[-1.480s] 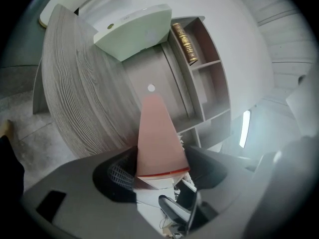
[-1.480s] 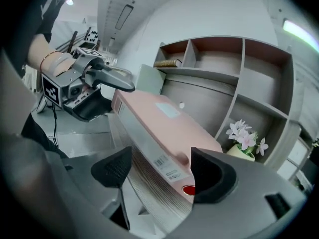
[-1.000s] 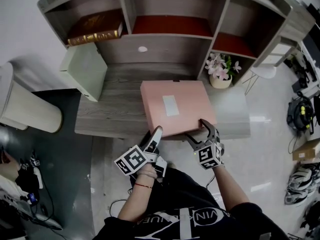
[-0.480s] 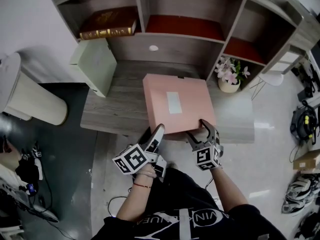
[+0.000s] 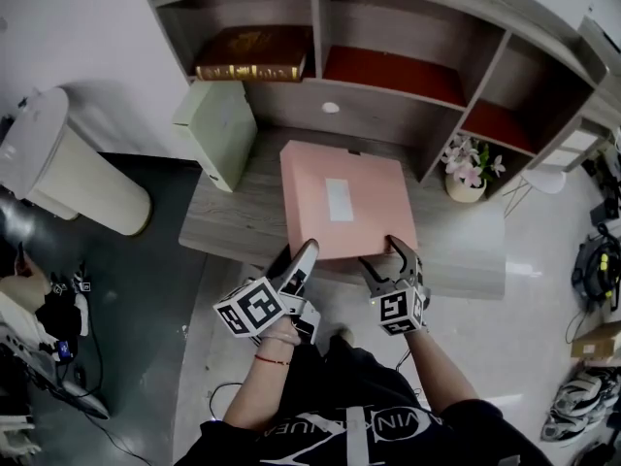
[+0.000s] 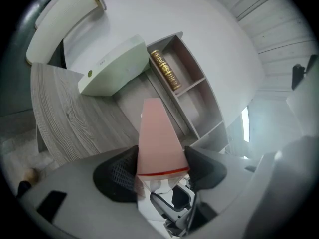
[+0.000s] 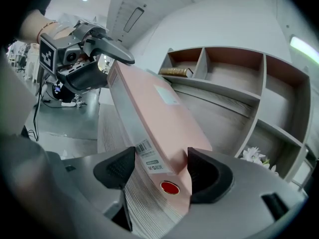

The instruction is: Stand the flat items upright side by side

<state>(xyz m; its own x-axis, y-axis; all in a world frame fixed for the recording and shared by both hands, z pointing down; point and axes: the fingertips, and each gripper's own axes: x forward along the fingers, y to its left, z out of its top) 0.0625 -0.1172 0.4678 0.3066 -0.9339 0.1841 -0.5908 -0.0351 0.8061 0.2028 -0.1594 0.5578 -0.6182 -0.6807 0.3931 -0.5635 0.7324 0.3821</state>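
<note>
Progress: green box (image 5: 221, 129) stands on edge at left of desk (image 5: 233, 226); pink box (image 5: 342, 202) near flat mid-desk, near edge past desk rim, not yet upright; judged: raising barely begun, most remains.
Left gripper (image 5: 303, 257) clamped on pink box near edge; right gripper (image 5: 383, 255) jaws just closed in, gripping same edge.
Shelf unit (image 5: 388, 95): left compartment holds brown book (image 5: 254, 54) lying flat; middle and right show red layer (image 5: 393, 74), item or lining unclear; flower pot (image 5: 468, 175) holds flowers.

Potted flowers (image 5: 470, 166) right; white bin (image 5: 73, 168) left; perhaps helmet (image 5: 568, 420) at bottom right.
</note>
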